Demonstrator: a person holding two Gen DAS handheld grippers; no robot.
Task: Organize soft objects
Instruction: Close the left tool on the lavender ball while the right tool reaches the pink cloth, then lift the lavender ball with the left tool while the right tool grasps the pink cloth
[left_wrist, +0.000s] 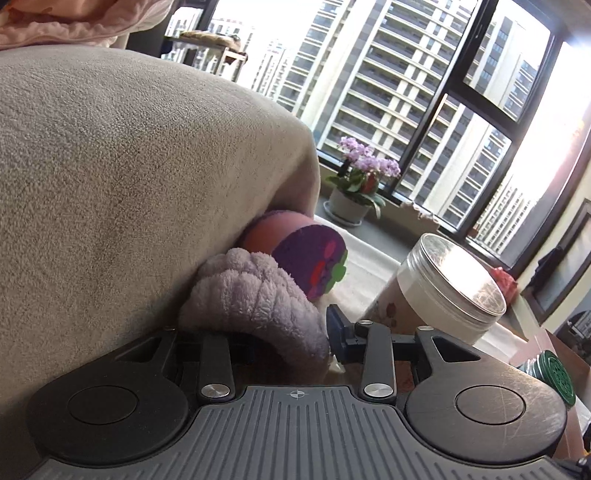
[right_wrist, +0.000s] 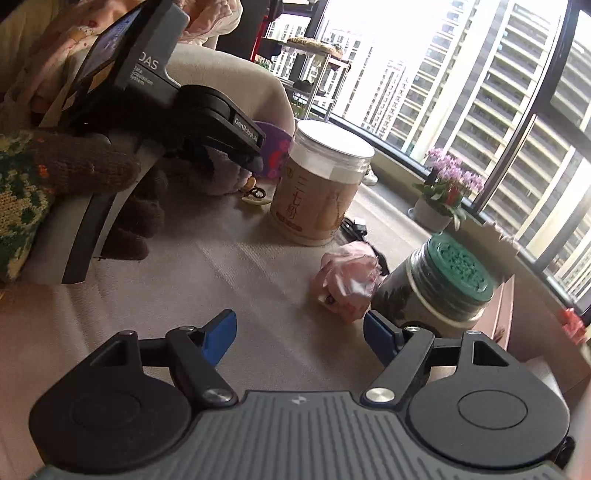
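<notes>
While the left tongs (left_wrist: 291, 343) pinch a lilac plush (left_wrist: 255, 295), the right tongs (right_wrist: 301, 338) gape over the beige-clothed counter (right_wrist: 221, 266) by tall windows (right_wrist: 517, 110).

**Left tool clamped, right tool spread**

The left tool (left_wrist: 291, 343) sat closed on a lilac plush toy (left_wrist: 255, 295), its tips pointing toward 12 o'clock. The right tool (right_wrist: 301, 332) hovered with blue fingers (right_wrist: 221, 332) wide apart. A knit-gloved left hand (right_wrist: 85, 170) gripped the handle at 9 o'clock.

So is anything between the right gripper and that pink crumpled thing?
Nothing visible. The right gripper is open over bare tabletop, and the pink bundle lies just ahead toward its right finger. The green-lidded jar stands touching or nearly touching the bundle's right side.
</notes>
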